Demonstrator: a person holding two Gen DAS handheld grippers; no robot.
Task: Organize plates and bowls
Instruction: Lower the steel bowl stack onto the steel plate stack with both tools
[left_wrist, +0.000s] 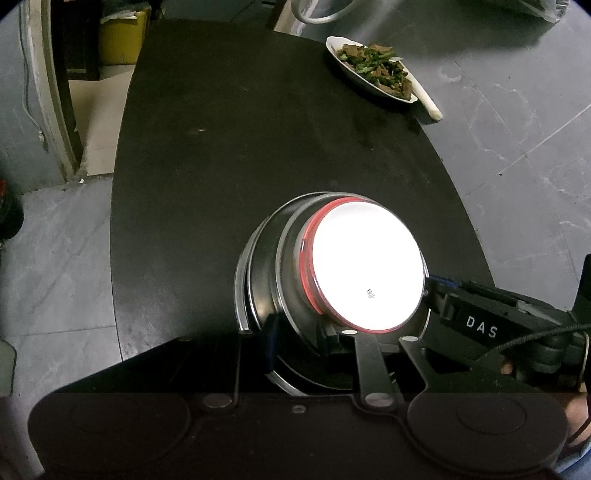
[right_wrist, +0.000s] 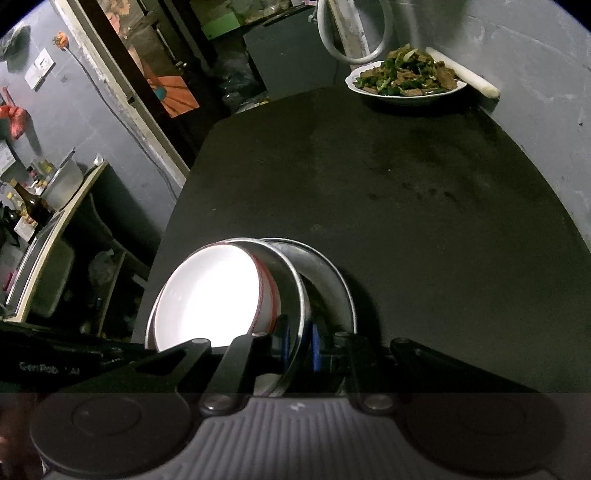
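A white bowl (left_wrist: 365, 266) with a red rim sits tilted inside a steel bowl (left_wrist: 291, 258), which is nested in a second steel bowl (left_wrist: 255, 280) on the black table (left_wrist: 258, 129). My left gripper (left_wrist: 297, 334) is shut on the near wall of the steel bowls. My right gripper (left_wrist: 437, 290) comes in from the right and pinches the stack's rim with a blue pad. In the right wrist view the white bowl (right_wrist: 210, 295) glares brightly. There my right gripper (right_wrist: 300, 345) is shut on the inner steel bowl's rim (right_wrist: 295, 295), beside the outer steel bowl (right_wrist: 328, 273).
A white plate of cooked greens and meat (left_wrist: 373, 70) (right_wrist: 406, 77) stands at the table's far right corner, with a white roll (left_wrist: 428, 101) beside it. Grey floor surrounds the table. A shelf with bottles (right_wrist: 33, 206) stands off to the left.
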